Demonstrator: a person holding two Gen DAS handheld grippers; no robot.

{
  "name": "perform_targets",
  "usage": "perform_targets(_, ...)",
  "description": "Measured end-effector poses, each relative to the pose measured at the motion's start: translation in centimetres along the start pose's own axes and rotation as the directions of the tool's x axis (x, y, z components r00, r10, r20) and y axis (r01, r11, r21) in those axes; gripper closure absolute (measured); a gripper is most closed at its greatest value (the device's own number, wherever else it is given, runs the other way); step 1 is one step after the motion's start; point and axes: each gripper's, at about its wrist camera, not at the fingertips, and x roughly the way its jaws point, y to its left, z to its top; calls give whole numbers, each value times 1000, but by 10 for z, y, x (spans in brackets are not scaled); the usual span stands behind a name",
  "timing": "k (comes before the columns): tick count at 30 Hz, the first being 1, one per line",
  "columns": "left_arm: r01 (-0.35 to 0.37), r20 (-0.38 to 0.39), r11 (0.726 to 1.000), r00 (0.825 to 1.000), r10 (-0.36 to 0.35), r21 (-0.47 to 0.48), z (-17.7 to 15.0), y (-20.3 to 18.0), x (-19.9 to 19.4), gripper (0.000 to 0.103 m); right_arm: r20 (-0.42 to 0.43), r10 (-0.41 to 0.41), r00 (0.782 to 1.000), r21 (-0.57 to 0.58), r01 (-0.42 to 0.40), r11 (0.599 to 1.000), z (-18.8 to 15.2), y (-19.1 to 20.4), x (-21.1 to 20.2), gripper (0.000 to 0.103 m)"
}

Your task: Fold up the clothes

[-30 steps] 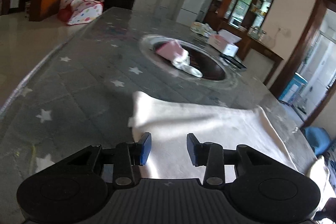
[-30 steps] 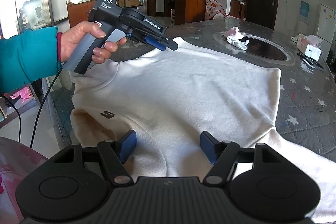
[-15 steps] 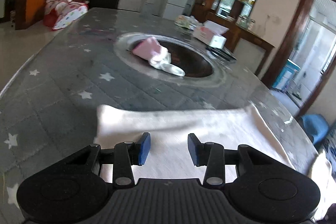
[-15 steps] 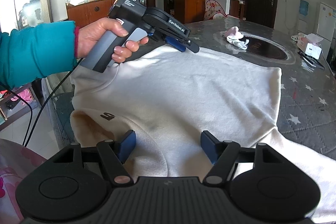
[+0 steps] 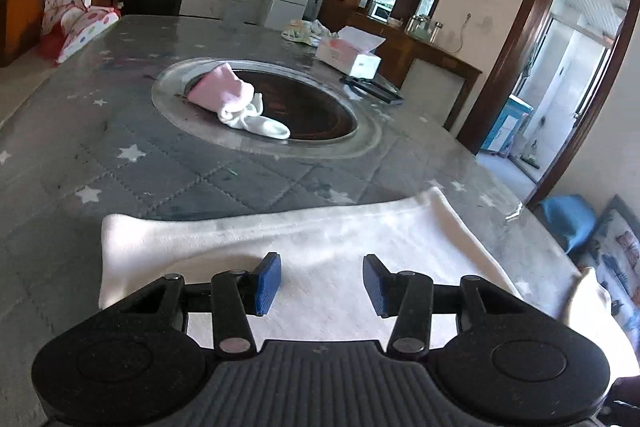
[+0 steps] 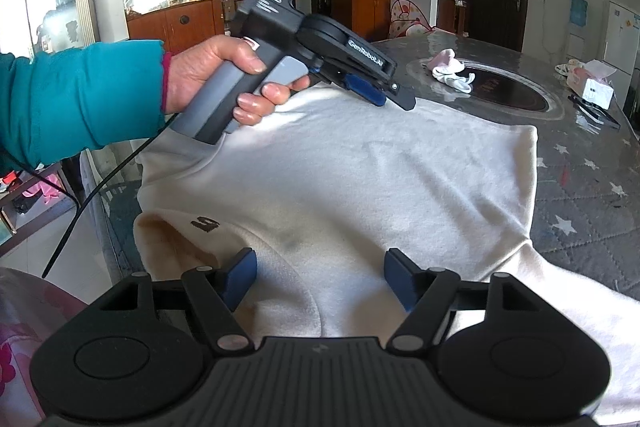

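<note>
The left gripper [image 5: 322,283] has just been opening its jaws and now stands half apart with nothing between them, having slid along the far hem since a second ago, which suggests the cream sweatshirt [image 6: 360,179] is being smoothed before any fold. The right gripper [image 6: 320,279] hovers wide open and empty at the lower centre, over the collar. There is one sweatshirt spread on the table [image 5: 132,187], two grippers, one tissue box [image 5: 352,57] and one sock bundle [image 5: 236,103] at upper centre.
</note>
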Motion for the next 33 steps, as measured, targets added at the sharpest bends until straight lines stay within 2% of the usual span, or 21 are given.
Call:
perform_targets(5,-54,38,996,998,57,-75,5,22,-2,51,3,2,1000,2,-2,1000,-1,0,0,30)
perform_targets(7,-46,48,993,998,51,-107,3,29,-7,51,5,2,1000,3,-2,1000,-2,1,0,30)
perform_targets(10,-9,63,996,998,14,-85,0,29,-19,51,7,3,1000,5,-3,1000,-3,0,-1,30)
perform_targets(12,-19,70,998,997,23,-61,-3,29,-25,51,8,3,1000,5,-3,1000,-3,0,-1,29)
perform_targets(15,-84,61,992,994,90,-97,-3,39,-22,50,8,3,1000,5,-3,1000,-3,0,-1,28)
perform_targets(17,-68,74,986,994,80,-152,-2,48,-23,50,7,3,1000,4,-3,1000,-3,0,-1,28)
perform_targets(20,-92,94,982,990,108,-162,-1,53,-30,49,7,2,1000,4,-2,1000,-3,1,-1,28)
perform_targets(23,-150,98,974,981,168,-172,-3,61,-34,49,6,2,1000,3,-2,1000,-3,1,-1,28)
perform_targets(26,-145,105,965,980,172,-220,-1,68,-40,49,7,2,1000,1,-2,1000,-3,1,0,28)
perform_targets(33,-117,150,973,978,148,-200,-12,57,-83,48,9,0,1000,-4,0,1000,-3,0,-1,28)
